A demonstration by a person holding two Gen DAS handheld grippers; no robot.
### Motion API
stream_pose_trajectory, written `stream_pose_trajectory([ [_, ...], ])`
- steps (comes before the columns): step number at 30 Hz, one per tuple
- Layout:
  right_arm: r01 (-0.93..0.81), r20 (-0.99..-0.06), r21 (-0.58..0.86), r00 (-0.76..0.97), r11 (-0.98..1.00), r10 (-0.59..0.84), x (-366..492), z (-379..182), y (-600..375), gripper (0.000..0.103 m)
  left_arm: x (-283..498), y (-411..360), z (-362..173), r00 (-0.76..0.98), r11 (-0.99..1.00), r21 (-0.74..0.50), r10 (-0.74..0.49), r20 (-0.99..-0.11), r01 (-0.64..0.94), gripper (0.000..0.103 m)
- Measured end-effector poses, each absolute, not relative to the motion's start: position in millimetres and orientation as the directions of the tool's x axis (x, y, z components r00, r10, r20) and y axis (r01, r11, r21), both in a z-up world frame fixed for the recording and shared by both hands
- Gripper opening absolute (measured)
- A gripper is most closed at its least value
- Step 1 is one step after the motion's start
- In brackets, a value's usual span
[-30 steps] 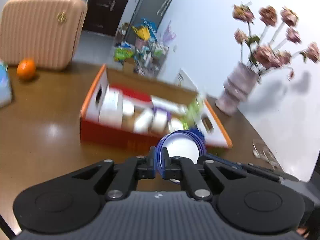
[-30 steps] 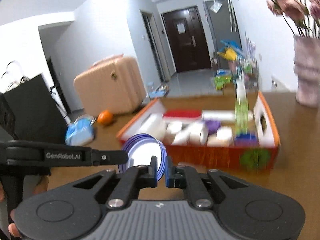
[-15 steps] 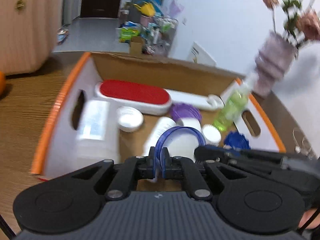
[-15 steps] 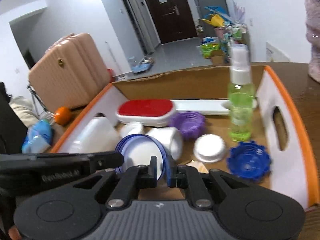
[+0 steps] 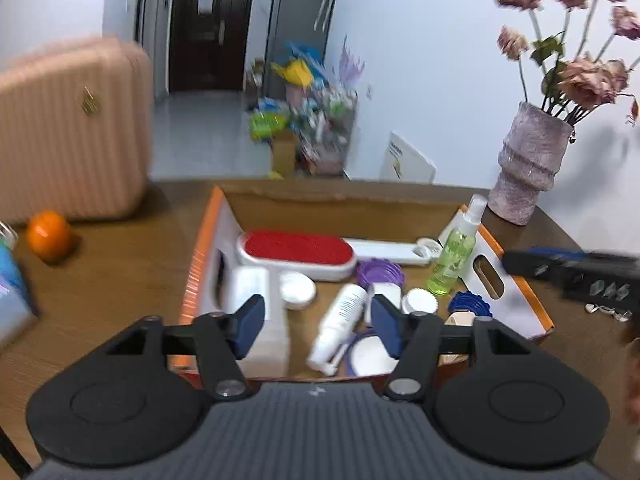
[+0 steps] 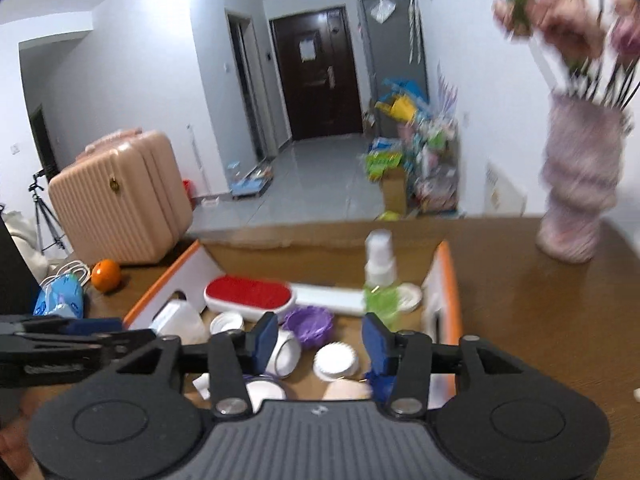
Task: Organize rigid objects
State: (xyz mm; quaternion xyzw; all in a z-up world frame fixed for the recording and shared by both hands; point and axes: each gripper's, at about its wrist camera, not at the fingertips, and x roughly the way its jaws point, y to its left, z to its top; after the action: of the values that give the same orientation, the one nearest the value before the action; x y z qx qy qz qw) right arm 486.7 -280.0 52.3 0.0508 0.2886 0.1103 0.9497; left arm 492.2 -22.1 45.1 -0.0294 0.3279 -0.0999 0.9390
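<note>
An orange and white cardboard box sits on the wooden table. A blue-rimmed round lid lies inside it near the front wall. Also inside are a red-topped white brush, a green spray bottle, a white tube, a purple lid and a dark blue lid. My left gripper is open and empty above the box front. My right gripper is open and empty too.
A pink suitcase and an orange are at the left. A vase of dried flowers stands at the right. A blue packet lies at the table's left edge.
Both grippers held the blue-rimmed lid together and carried it over the box. Both have opened and pulled back, and the lid now lies in the box.
</note>
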Motion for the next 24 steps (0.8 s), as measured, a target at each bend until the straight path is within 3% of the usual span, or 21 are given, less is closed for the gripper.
stream_pose_trajectory([
  [3, -0.169, -0.497, 0.125, 0.842, 0.978, 0.209, 451.6, 74.7, -284.6, 0.059, 456.2, -17.8, 66.3, 0.819, 0.985, -0.052, -0.166, -0.549, 0.165, 0.081],
  [7, -0.179, -0.374, 0.083, 0.906, 0.980, 0.197, 389.5, 87.0, -281.9, 0.084, 398.7, -19.5, 80.0, 0.892, 0.984, 0.017, -0.155, -0.426, 0.180, 0.096],
  [12, -0.132, -0.165, 0.030, 0.977, 0.991, 0.135, 308.4, 64.5, -272.6, 0.099, 319.2, -17.3, 68.2, 0.964, 0.990, 0.040, -0.122, -0.237, 0.136, 0.102],
  [17, -0.115, -0.171, 0.073, 0.977, 0.991, 0.126, 262.0, 39.4, -269.3, 0.099, 262.3, -15.9, 49.9, 0.972, 0.991, 0.008, -0.128, -0.199, 0.132, 0.103],
  [24, -0.107, -0.176, 0.106, 0.976, 0.989, 0.125, 197.6, 30.1, -269.6, 0.099, 205.5, -11.6, 39.1, 0.968, 0.990, 0.007, -0.136, -0.213, 0.141, 0.103],
])
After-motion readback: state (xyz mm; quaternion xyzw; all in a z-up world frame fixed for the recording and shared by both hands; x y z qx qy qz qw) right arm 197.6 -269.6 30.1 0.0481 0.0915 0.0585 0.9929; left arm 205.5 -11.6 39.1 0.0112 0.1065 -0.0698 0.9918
